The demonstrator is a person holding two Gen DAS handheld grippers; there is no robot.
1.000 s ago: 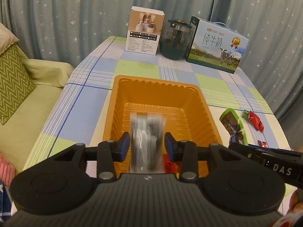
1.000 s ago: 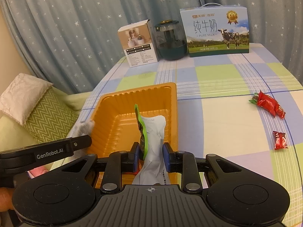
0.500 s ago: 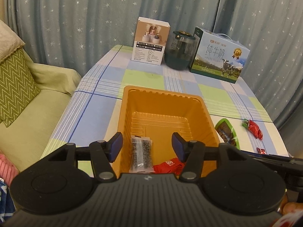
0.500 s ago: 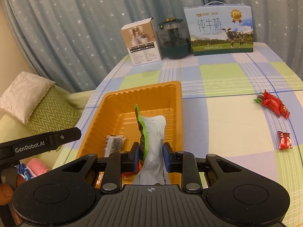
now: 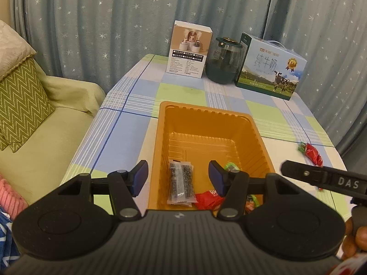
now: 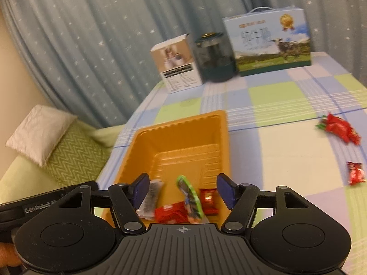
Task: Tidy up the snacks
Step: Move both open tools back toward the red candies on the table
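Left gripper (image 5: 178,177) tilted down, jaws apart, gripping nothing; right gripper (image 6: 184,189) likewise tilted down, jaws just sprung open, nothing pinched

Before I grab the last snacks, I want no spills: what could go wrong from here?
1. The green packet lies tilted on the heap at the tray's near end; it may shift once the right gripper, whose fingers have just opened, pulls away.
2. Both grippers crowd that end; the left gripper could bump the right or nudge the light tray.
3. The red candies lie well right of the tray; a hasty reach may push them toward the table edge.
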